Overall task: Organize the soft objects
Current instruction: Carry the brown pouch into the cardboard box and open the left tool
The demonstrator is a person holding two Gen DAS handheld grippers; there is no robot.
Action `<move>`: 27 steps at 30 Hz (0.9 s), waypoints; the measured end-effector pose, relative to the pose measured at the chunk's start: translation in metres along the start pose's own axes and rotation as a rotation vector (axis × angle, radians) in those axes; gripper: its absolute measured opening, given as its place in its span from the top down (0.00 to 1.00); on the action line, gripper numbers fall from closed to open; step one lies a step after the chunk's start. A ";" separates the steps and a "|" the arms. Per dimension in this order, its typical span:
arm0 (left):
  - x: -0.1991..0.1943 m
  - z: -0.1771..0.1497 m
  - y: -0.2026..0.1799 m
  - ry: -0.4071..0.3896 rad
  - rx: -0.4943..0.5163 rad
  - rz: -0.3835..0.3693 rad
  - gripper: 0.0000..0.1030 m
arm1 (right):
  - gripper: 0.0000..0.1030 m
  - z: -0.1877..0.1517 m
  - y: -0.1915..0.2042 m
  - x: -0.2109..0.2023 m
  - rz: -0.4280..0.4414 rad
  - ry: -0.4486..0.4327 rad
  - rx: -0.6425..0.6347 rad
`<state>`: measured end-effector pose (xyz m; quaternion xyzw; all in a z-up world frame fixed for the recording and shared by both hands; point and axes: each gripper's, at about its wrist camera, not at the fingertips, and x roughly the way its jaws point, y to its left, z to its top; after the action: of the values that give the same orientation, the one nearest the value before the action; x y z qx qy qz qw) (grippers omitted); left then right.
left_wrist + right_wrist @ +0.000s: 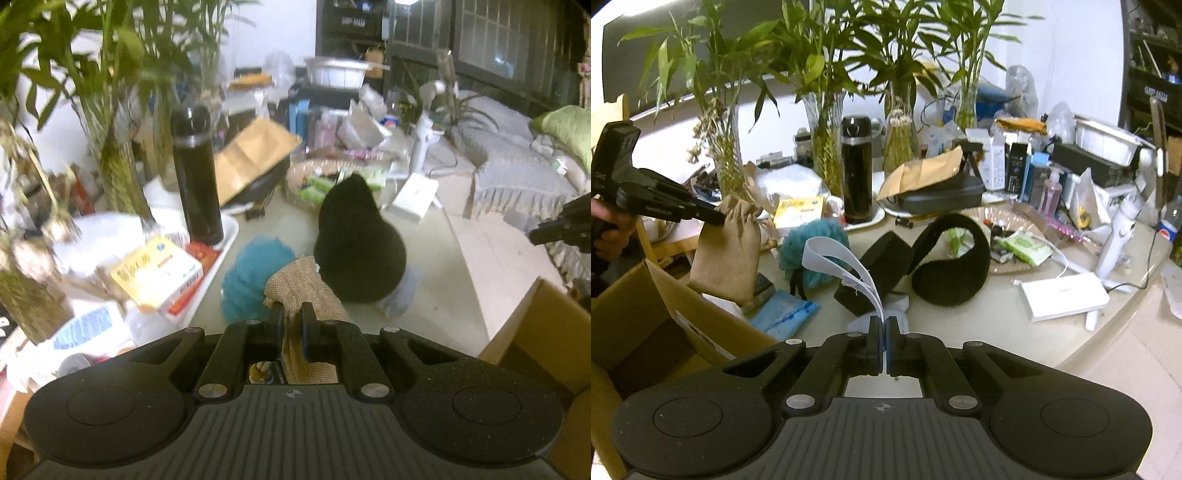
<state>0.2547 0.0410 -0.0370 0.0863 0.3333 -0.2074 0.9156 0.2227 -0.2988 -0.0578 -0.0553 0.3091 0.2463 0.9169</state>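
My left gripper [291, 314] is shut on the top of a tan burlap pouch [299, 284]. In the right wrist view that pouch [727, 251] hangs from the left gripper [718, 218] above an open cardboard box [646, 321]. My right gripper [885, 325] is shut on thin white straps [831, 254] that loop upward from a white fabric piece [897, 304] on the table. Black earmuffs [945, 254] lie just behind, with a teal mesh puff [809, 243] to their left. A blue cloth [786, 310] lies next to the box.
A black flask [857, 170] stands on a white tray among glass vases of bamboo [827, 155]. A black case with a brown envelope [938, 184], bottles, a basket of packets [1027, 247] and a white flat box [1063, 295] crowd the table's back and right.
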 end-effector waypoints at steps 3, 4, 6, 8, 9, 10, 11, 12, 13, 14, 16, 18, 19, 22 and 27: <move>-0.016 0.009 -0.005 -0.038 -0.011 0.000 0.90 | 0.96 0.006 0.003 -0.011 0.002 -0.020 0.000; -0.022 0.012 -0.006 -0.051 -0.018 -0.006 0.90 | 0.96 0.008 0.005 -0.015 0.003 -0.026 -0.002; -0.036 0.018 -0.009 -0.075 -0.031 -0.017 0.90 | 0.96 0.010 0.008 -0.023 0.000 -0.034 -0.009; -0.050 0.023 -0.014 -0.100 -0.027 -0.020 0.90 | 0.96 0.013 0.010 -0.031 0.000 -0.044 -0.006; -0.057 0.025 -0.018 -0.109 -0.021 -0.020 0.90 | 0.96 0.015 0.011 -0.035 0.006 -0.050 0.004; -0.062 0.025 -0.020 -0.117 -0.017 -0.021 0.90 | 0.96 0.016 0.011 -0.039 0.015 -0.056 0.017; -0.069 0.027 -0.024 -0.126 -0.012 -0.024 0.90 | 0.96 0.017 0.011 -0.043 0.021 -0.061 0.027; -0.075 0.027 -0.027 -0.132 -0.009 -0.028 0.90 | 0.96 0.017 0.013 -0.048 0.027 -0.068 0.032; -0.081 0.028 -0.031 -0.138 -0.005 -0.031 0.90 | 0.96 0.018 0.015 -0.052 0.033 -0.074 0.032; -0.088 0.028 -0.035 -0.144 0.002 -0.032 0.90 | 0.96 0.018 0.018 -0.057 0.037 -0.078 0.028; -0.097 0.024 -0.041 -0.152 0.005 -0.035 0.90 | 0.96 0.018 0.024 -0.063 0.041 -0.082 0.020; -0.105 0.020 -0.047 -0.159 0.008 -0.043 0.90 | 0.96 0.016 0.030 -0.069 0.050 -0.082 0.015; -0.108 0.018 -0.050 -0.161 0.011 -0.044 0.90 | 0.96 0.015 0.032 -0.070 0.054 -0.083 0.012; -0.119 0.008 -0.059 -0.161 0.012 -0.052 0.90 | 0.96 0.013 0.040 -0.075 0.071 -0.081 -0.004; -0.129 -0.009 -0.068 -0.148 -0.003 -0.071 0.90 | 0.96 0.008 0.052 -0.081 0.103 -0.079 -0.010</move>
<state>0.1303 0.0240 0.0387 0.0577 0.2677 -0.2451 0.9300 0.1460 -0.2853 -0.0007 -0.0339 0.2739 0.2969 0.9142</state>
